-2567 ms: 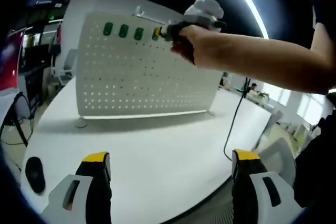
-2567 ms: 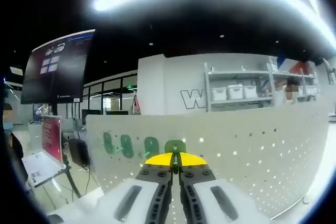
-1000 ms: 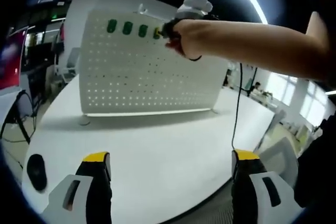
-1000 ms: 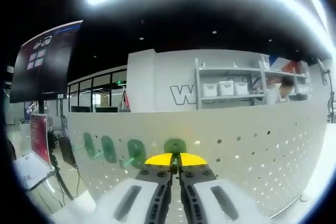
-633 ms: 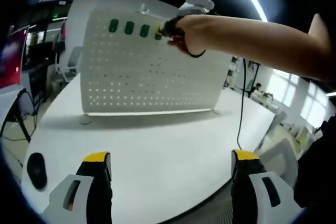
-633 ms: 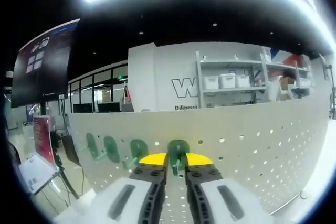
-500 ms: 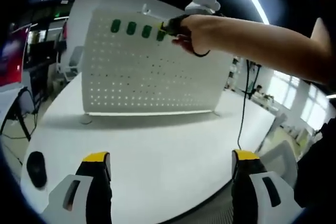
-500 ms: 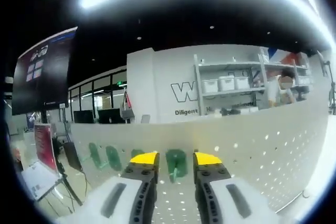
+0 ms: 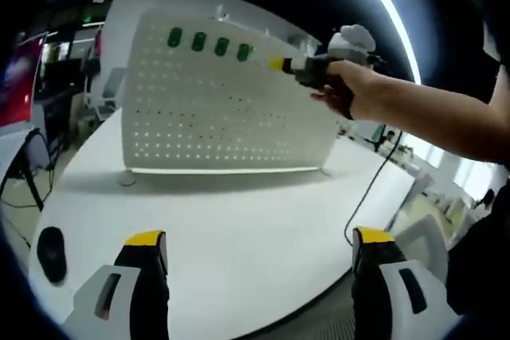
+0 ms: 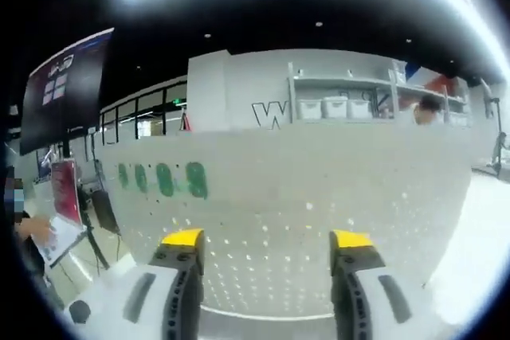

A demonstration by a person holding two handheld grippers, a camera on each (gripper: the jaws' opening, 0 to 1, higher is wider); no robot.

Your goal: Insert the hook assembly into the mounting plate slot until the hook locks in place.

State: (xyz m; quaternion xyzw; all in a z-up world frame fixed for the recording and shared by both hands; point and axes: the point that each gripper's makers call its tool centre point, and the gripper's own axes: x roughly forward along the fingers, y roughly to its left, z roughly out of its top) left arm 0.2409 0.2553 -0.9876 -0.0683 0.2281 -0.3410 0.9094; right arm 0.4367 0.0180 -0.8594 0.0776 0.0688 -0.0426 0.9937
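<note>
A white perforated mounting plate [image 9: 215, 109] stands upright on the white table [image 9: 239, 220]. Several green hooks sit in a row in its top holes, the rightmost green hook [image 9: 244, 52] at the row's end. My right gripper [image 9: 278, 64], held by a hand [image 9: 343, 89], hovers to the right of that hook, apart from it. In the right gripper view the plate [image 10: 319, 197] faces me and the rightmost hook [image 10: 196, 180] stands on it, while my right gripper [image 10: 268, 239] is open and holds nothing. My left gripper [image 9: 260, 236] is open low over the table's near edge.
A black mouse-shaped object [image 9: 49, 243] lies on the table's left side. A black cable [image 9: 373, 189] hangs from the hand past the table's right edge. Shelves with white bins [image 10: 335, 107] and a dark screen [image 10: 68, 93] stand behind the plate.
My right gripper opened, let go of the rightmost green hook, which stays in the plate, and drew back from the plate to the right. The left gripper has not moved.
</note>
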